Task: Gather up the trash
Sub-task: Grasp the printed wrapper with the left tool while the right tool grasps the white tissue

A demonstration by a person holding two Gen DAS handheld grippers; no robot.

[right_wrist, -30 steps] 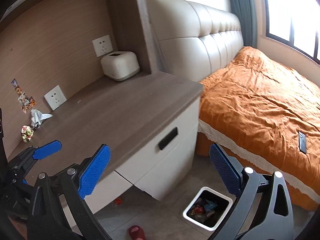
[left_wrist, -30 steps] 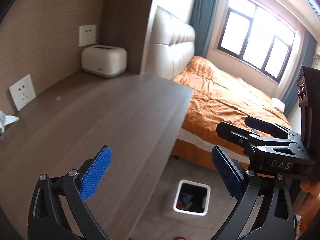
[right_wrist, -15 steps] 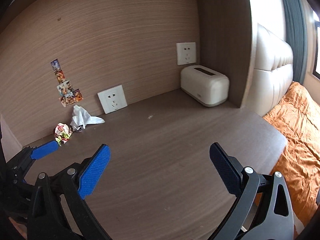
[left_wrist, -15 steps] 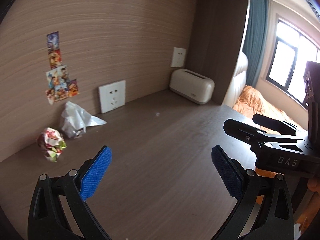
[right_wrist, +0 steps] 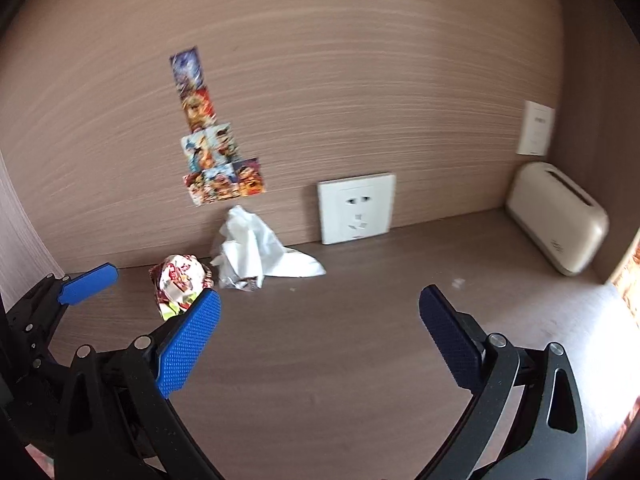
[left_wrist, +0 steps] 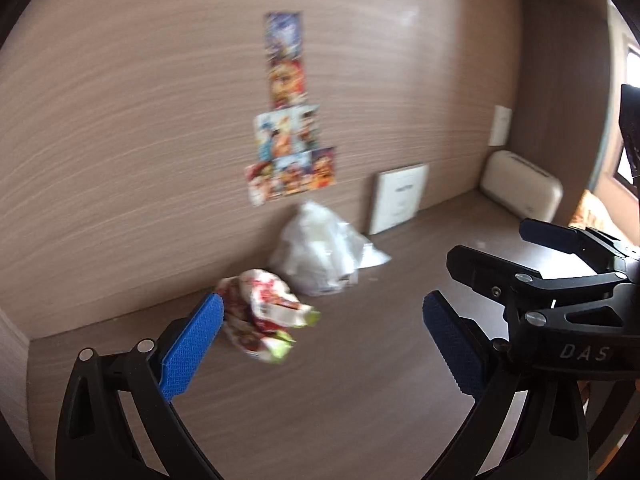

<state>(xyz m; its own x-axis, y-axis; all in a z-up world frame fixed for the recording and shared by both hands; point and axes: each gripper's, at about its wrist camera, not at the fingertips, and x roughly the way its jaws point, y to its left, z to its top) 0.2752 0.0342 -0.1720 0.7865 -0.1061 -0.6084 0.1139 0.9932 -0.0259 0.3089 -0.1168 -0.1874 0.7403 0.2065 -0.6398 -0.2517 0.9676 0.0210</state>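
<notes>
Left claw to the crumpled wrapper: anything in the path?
Nothing visible. The left claw is open, and only bare desktop lies between it and the crumpled wrapper. The white tissue sits behind the wrapper, against the wall. The right claw is off to the side.

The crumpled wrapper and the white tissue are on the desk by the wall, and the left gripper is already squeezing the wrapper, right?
Not quite. The wrapper and tissue do lie on the desk by the wall, but the left gripper is open and holds nothing; the wrapper lies ahead of its fingers. The left wrist view shows it.
</notes>
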